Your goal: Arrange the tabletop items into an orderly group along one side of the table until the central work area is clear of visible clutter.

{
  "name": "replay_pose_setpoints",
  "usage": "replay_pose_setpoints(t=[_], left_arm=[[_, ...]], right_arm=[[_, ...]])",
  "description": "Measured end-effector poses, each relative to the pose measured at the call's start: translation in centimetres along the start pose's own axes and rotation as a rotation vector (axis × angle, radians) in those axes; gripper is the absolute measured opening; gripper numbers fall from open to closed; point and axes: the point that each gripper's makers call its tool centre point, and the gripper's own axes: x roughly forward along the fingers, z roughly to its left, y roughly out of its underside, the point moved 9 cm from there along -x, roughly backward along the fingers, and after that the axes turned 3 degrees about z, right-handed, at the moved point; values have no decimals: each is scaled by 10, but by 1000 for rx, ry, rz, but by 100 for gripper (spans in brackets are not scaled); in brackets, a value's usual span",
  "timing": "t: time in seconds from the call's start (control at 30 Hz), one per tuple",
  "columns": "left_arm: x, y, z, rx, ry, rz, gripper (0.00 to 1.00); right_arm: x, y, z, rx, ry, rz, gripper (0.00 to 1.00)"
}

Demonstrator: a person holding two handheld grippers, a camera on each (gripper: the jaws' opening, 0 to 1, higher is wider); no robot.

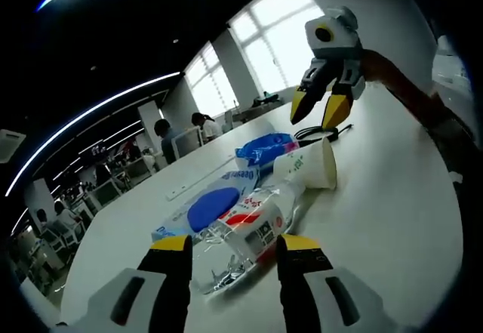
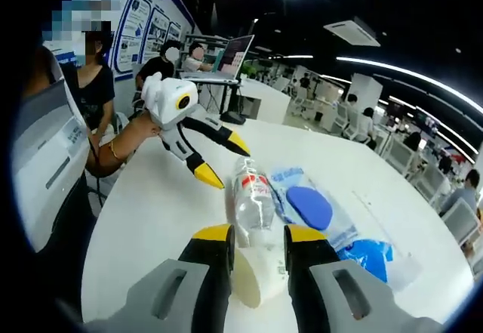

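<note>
White and broad, the surface sits in an open office with strip lights overhead and people at desks behind. Clutter lies in a line: a paper cup on its side, a crushed clear bottle, a wipes pack with a blue lid, and a blue bag partly hidden behind them. Beyond coils a black cable, hard to make out. Left tongs are released, straddling the bottle's end. Right tongs are released around the cup's rim.
</note>
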Motion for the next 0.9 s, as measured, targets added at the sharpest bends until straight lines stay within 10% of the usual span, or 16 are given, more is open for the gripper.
replay_pose_setpoints(t=[0.9], left_arm=[[4,-1,8,-4,-21,20,45]], right_arm=[[31,-16,-11,-72,-77,115,25]])
